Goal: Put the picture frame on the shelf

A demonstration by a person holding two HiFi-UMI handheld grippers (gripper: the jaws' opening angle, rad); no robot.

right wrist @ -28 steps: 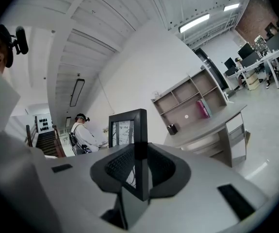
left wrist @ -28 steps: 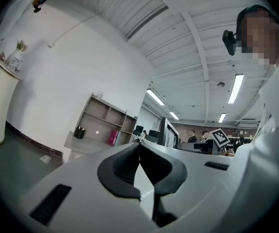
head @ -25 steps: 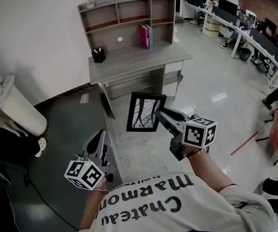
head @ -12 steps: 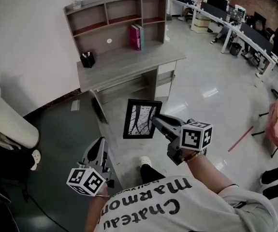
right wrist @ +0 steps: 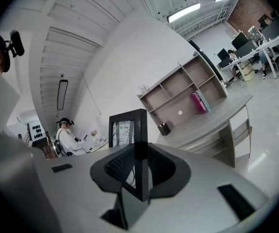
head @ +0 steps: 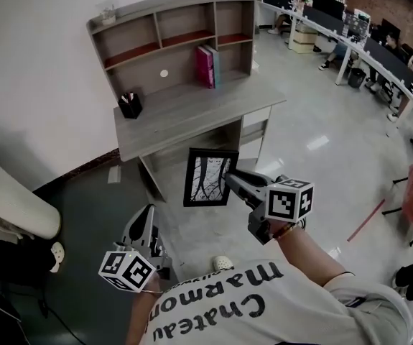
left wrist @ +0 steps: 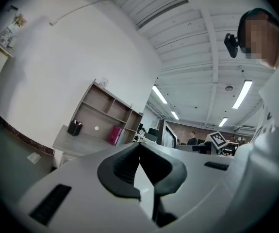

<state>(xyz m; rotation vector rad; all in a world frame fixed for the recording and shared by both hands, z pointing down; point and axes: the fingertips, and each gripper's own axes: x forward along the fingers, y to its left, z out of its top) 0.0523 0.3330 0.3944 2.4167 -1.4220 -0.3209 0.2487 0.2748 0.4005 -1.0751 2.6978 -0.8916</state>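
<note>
Picture frame is up in the air, upright, pinched by one side edge in the right tongs and held out in front of the person. Left tongs sit lower and nearer the body, tips pressed together w/ nothing between.

Step in hand, I'd say: carry/approach. Frame is gripped but not yet placed.

Shelf stands on the worktop, well ahead of both tongs. It has pink books in one lower bay, and a black pen pot sits on the worktop ahead-left of the right tongs.

Next move prob. calls for:
- closing the gap and raising the right tongs
- aiming at a free bay
- keeping the frame upright and setting its bottom edge down before letting go

Grip is on one edge only, so the frame could swing.
</note>
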